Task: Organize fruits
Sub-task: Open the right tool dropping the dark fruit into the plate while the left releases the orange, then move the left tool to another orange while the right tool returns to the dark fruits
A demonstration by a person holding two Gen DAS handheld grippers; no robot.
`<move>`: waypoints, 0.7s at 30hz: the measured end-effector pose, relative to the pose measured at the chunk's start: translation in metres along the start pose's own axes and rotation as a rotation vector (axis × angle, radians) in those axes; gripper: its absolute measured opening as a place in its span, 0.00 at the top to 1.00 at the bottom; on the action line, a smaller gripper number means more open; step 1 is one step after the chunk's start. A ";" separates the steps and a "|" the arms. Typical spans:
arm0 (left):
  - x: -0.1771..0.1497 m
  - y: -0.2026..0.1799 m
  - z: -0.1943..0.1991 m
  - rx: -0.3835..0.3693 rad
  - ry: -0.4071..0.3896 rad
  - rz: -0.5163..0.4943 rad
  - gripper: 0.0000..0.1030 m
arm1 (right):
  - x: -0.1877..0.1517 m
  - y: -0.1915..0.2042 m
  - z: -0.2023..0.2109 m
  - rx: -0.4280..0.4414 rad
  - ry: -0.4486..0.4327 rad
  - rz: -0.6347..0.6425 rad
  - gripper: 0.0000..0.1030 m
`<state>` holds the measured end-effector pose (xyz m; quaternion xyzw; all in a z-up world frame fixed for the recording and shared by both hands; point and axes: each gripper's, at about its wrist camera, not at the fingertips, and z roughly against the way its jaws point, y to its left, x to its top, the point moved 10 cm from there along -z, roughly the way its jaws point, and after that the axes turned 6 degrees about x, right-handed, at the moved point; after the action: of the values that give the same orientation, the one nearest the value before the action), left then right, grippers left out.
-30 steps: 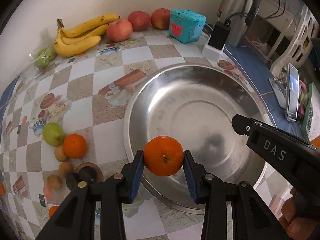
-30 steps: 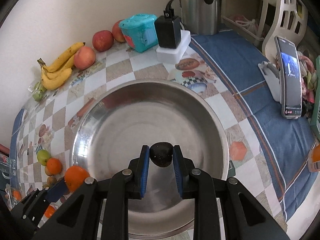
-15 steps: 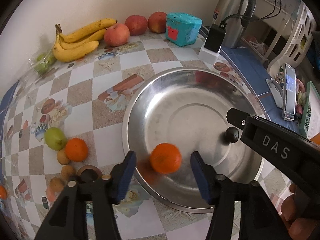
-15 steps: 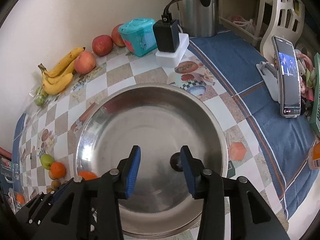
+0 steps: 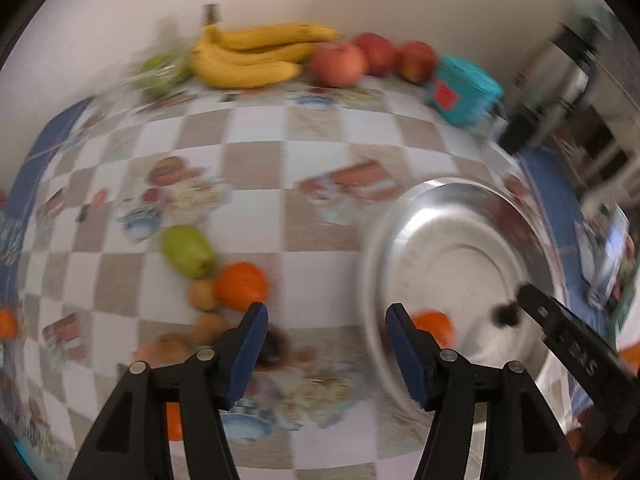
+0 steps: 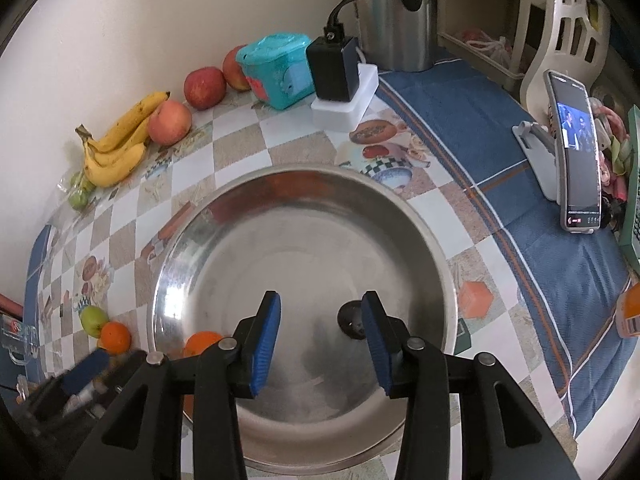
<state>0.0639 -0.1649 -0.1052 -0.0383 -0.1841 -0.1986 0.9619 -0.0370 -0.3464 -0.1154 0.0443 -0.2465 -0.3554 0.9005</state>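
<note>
A large steel bowl (image 6: 248,240) (image 5: 460,216) holds an orange (image 6: 202,342) (image 5: 434,326) at its left side and a small dark fruit (image 6: 350,320) (image 5: 505,314). My left gripper (image 5: 324,344) is open and empty over the checkered cloth left of the bowl; its view is blurred. My right gripper (image 6: 320,340) is open and empty above the bowl's near side, the dark fruit just beside its right finger. Loose on the cloth are a green fruit (image 5: 186,250), another orange (image 5: 242,286) and small brown fruits (image 5: 202,294).
Bananas (image 6: 116,144), red apples (image 6: 170,122) and a bag of green fruit (image 6: 78,192) lie along the wall. A teal box (image 6: 276,68), a charger (image 6: 334,68), a steel kettle (image 6: 394,12) and a phone on a stand (image 6: 576,152) stand beyond and right of the bowl.
Both grippers opened and dropped their fruit into the bowl: the orange from the left, the dark fruit from the right. My left gripper has since swung left, toward the loose fruit.
</note>
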 end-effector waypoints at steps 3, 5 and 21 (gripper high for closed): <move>0.003 0.023 0.001 0.039 0.003 0.049 0.36 | -0.002 0.008 0.001 0.003 0.001 0.025 0.58; 0.004 0.034 0.002 0.056 0.006 0.078 0.33 | -0.002 0.015 0.002 0.007 0.001 0.043 0.58; 0.005 0.074 0.001 0.121 -0.006 0.142 0.00 | -0.013 0.044 -0.002 0.014 -0.006 0.126 0.12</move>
<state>0.0971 -0.0981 -0.1029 0.0061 -0.1954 -0.1182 0.9736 -0.0172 -0.3055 -0.1114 0.0340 -0.2542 -0.2964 0.9200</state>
